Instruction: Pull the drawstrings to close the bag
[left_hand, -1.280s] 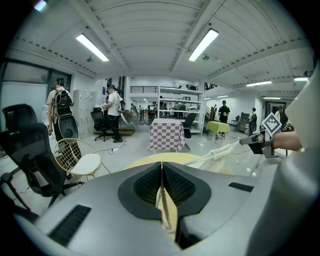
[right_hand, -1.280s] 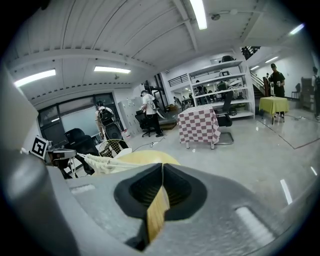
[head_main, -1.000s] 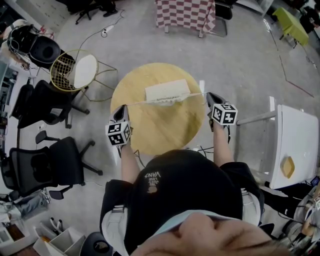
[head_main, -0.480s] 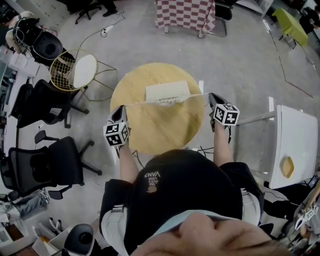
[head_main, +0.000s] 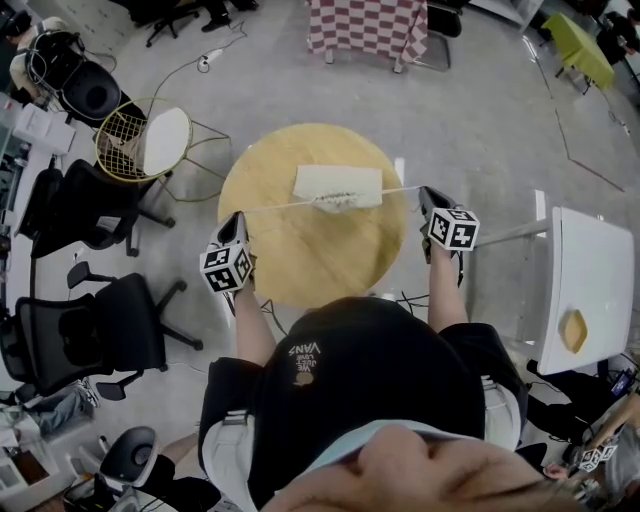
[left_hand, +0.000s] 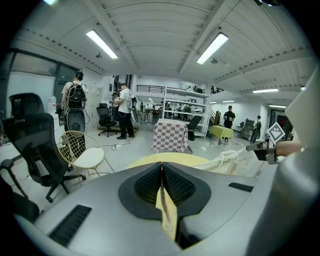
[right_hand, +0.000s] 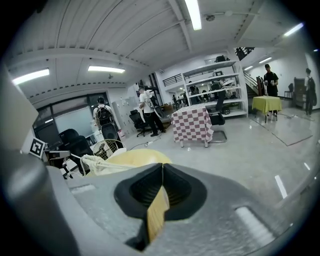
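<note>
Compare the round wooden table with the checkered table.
The round wooden table has a bare, pale top; the checkered table is draped in red-and-white cloth. The round wooden table carries the drawstring bag and stands right before the person; the checkered table stands farther off. Both rest on grey floor.

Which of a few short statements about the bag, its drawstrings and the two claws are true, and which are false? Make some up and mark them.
1. The bag lies on the round wooden table. True.
2. The left claw is wide open and empty. False: its jaws are closed on the left drawstring.
3. The right drawstring runs taut from the bag's mouth to the shut right claw. True.
4. A checkered cloth covers the table under the bag. False: that table is bare wood; the checkered cloth is on another table farther off.
</note>
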